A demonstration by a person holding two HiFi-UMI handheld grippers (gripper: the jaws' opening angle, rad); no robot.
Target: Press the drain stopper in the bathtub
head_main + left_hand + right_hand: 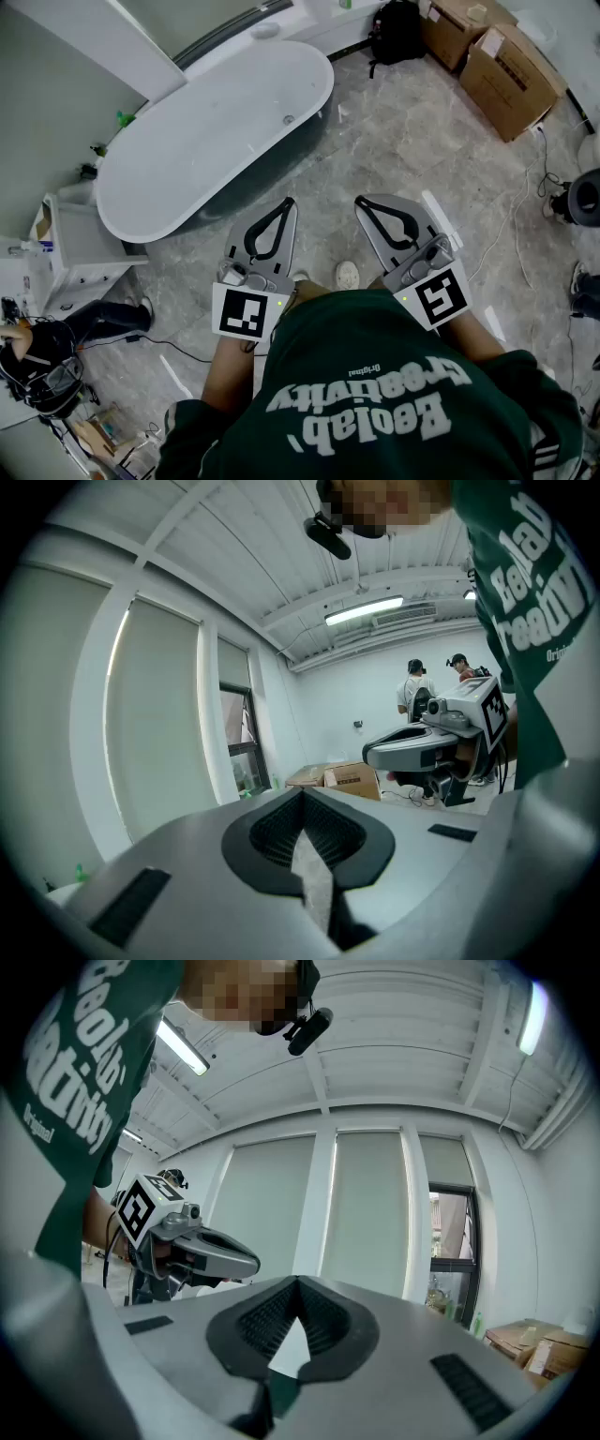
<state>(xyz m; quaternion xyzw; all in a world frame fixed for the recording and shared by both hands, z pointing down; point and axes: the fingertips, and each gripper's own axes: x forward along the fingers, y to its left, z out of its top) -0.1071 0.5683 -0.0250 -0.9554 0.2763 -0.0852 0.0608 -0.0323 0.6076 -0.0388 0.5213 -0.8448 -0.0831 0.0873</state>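
The left gripper (287,202) and right gripper (362,201) are held close to the body, each with jaws pressed together on nothing, probably a carry posture before approach. The drain stopper (289,119) sits in the bathtub (169,178) at the far left, well apart from both.

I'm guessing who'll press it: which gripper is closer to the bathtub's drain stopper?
Left. The left gripper hangs short of the drain stopper; the right gripper is farther right.

Cardboard boxes (506,61) in far corner, black backpack (396,33) beside them; white cabinet (84,248) at left; grey marble floor (403,141).
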